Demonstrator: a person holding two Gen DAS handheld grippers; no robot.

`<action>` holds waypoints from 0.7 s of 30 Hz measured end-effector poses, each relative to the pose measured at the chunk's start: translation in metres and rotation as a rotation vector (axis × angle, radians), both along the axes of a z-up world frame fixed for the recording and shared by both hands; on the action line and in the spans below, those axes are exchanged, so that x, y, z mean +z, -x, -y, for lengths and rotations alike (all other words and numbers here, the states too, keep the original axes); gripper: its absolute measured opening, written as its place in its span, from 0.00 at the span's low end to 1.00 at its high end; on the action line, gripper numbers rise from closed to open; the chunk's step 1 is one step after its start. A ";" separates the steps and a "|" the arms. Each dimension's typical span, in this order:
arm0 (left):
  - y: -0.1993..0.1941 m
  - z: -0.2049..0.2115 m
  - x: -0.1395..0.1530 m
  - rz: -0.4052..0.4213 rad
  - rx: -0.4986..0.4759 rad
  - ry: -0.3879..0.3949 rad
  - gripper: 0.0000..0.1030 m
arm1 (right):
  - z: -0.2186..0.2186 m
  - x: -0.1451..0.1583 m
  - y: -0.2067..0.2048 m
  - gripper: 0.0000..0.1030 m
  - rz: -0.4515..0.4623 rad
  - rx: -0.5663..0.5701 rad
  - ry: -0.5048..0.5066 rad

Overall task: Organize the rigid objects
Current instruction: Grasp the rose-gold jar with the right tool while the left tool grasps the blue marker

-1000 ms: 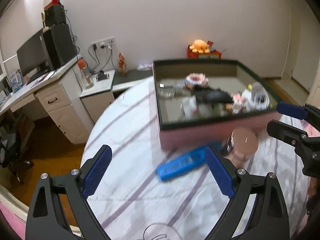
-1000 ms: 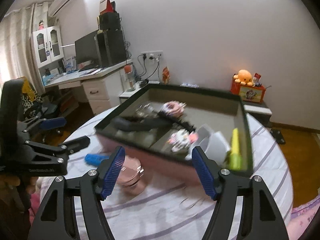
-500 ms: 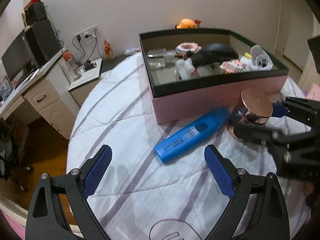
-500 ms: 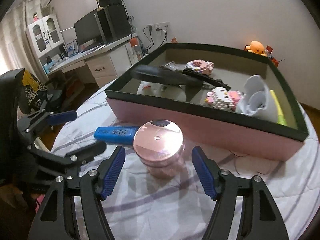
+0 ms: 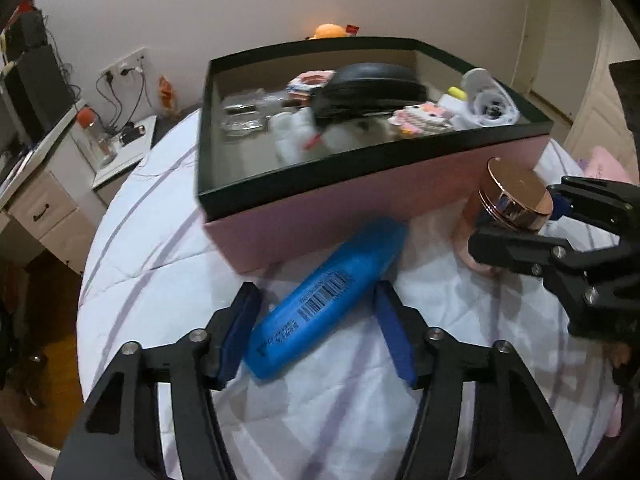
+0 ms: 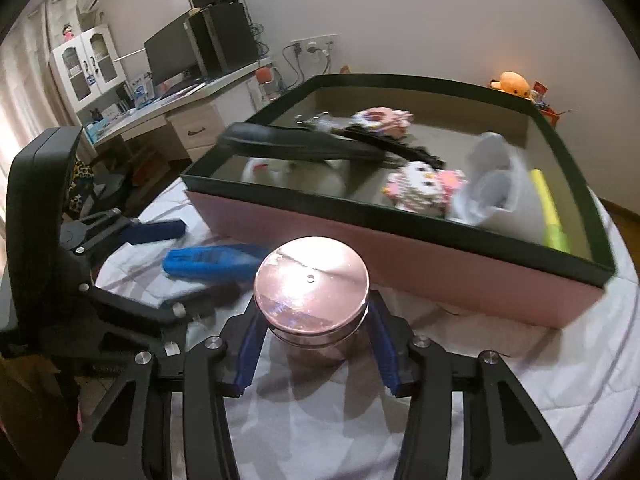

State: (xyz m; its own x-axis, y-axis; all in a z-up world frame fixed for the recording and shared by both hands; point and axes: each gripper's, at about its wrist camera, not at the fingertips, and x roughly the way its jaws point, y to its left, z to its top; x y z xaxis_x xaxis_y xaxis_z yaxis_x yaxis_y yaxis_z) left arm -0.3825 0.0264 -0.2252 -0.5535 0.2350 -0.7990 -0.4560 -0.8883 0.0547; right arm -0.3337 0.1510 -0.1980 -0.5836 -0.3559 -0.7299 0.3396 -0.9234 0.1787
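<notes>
Jar (image 6: 311, 280) and blue tube (image 5: 320, 304), tools closing, crowd box wall (image 5: 360, 204).

1. Jar (image 6: 312, 300): the body below the copper lid is mostly hidden by the lid and by the right tongs (image 6: 314, 348), whose jaws are closing around it.
2. Blue case (image 5: 320, 300): its far end is smeared by motion blur; the printed label is too small to read.
3. Box (image 5: 360, 208) contents: the white items under the black object (image 5: 368, 90) are blurred beyond telling.
4. Left tongs (image 5: 316, 336): the arms are cut off by the lower edge.
</notes>
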 end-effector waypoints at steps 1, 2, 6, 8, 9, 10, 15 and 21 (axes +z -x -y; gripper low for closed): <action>-0.002 -0.003 0.000 0.001 -0.006 0.005 0.52 | -0.005 0.000 -0.001 0.48 0.002 -0.005 -0.006; -0.004 -0.005 0.001 0.004 -0.009 0.003 0.48 | -0.010 0.001 -0.003 0.48 -0.003 -0.014 -0.007; -0.015 -0.013 0.002 0.039 0.002 -0.011 0.34 | -0.028 0.002 -0.008 0.48 0.004 -0.037 0.001; -0.024 -0.017 0.003 0.049 -0.003 -0.027 0.27 | -0.034 0.003 -0.013 0.48 0.002 -0.039 0.001; -0.028 -0.020 0.003 0.054 -0.012 -0.037 0.25 | -0.037 0.004 -0.014 0.48 0.002 -0.041 0.002; -0.032 -0.024 0.003 0.048 -0.013 -0.046 0.25 | -0.041 0.005 -0.017 0.48 0.001 -0.040 0.006; -0.044 -0.039 0.003 0.038 -0.018 -0.073 0.25 | -0.052 0.006 -0.025 0.48 -0.009 -0.043 0.027; -0.048 -0.034 0.008 0.019 0.057 -0.130 0.25 | -0.063 0.008 -0.032 0.48 -0.031 -0.059 0.070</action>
